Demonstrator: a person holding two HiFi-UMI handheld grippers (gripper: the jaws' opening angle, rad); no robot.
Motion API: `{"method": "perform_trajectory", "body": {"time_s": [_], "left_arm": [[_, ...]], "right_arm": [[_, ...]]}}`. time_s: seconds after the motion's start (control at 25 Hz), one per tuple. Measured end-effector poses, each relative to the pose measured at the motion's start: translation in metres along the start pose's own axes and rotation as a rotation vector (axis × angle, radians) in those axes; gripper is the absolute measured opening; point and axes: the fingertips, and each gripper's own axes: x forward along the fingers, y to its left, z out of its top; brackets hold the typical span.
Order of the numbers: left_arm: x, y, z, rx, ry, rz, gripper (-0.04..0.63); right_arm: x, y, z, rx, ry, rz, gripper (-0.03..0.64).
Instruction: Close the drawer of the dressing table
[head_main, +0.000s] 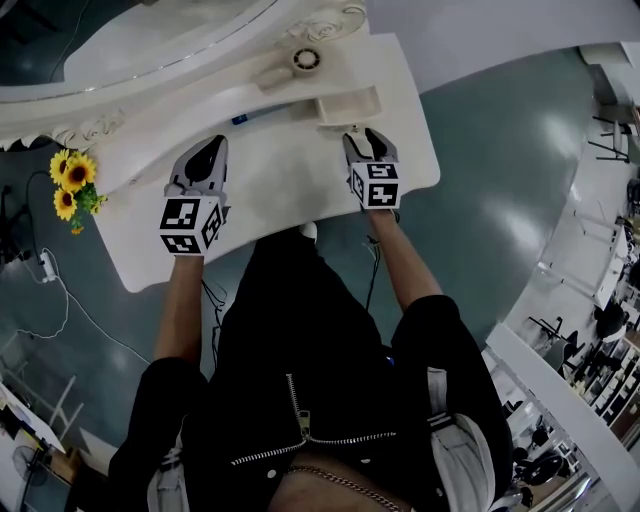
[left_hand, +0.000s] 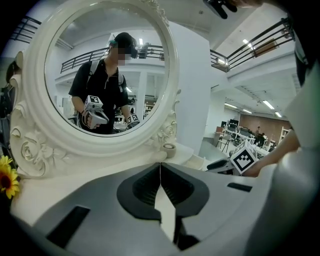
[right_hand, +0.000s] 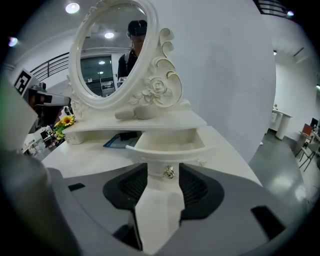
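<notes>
The white dressing table has a small drawer pulled out under its raised shelf at the right. In the right gripper view the drawer faces me, and its small metal knob sits in the gap of my right gripper. That gripper is open and its pads stand clear of the knob. In the head view my right gripper is just in front of the drawer. My left gripper hovers over the tabletop to the left. Its jaws are shut tip to tip on nothing.
An oval mirror in a carved white frame stands at the back of the table. Sunflowers stand at the table's left end. A small round item lies on the shelf, and a blue flat thing lies under it, left of the drawer.
</notes>
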Motion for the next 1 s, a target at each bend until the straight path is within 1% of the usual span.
{"method": "perform_trajectory", "body": {"time_s": [0.16,0.32,0.44,0.52,0.76,0.84,1.0], "left_arm": [[0.003,0.003,-0.002,0.002,0.01,0.0,0.021],[0.004,0.002,-0.001,0.005,0.013,-0.002,0.021],[0.005,0.002,-0.002,0.001,0.013,0.0,0.021],[0.005,0.004,-0.004,-0.002,0.017,0.003,0.021],[0.001,0.009,-0.008,-0.01,0.024,0.02,0.021],[0.0,0.011,-0.008,-0.012,0.024,0.025,0.021],[0.0,0.012,-0.01,-0.017,0.025,0.031,0.021]], "right_arm": [[0.008,-0.005,-0.009,0.015,0.043,-0.009,0.173],[0.015,-0.008,-0.016,0.025,0.073,-0.013,0.173],[0.021,-0.012,-0.023,0.034,0.096,-0.021,0.153],[0.023,-0.014,-0.026,0.047,0.098,-0.027,0.123],[0.028,-0.012,-0.023,0.056,0.088,-0.014,0.127],[0.03,-0.013,-0.022,0.05,0.092,-0.025,0.107],[0.03,-0.014,-0.022,0.032,0.094,-0.035,0.104]]}}
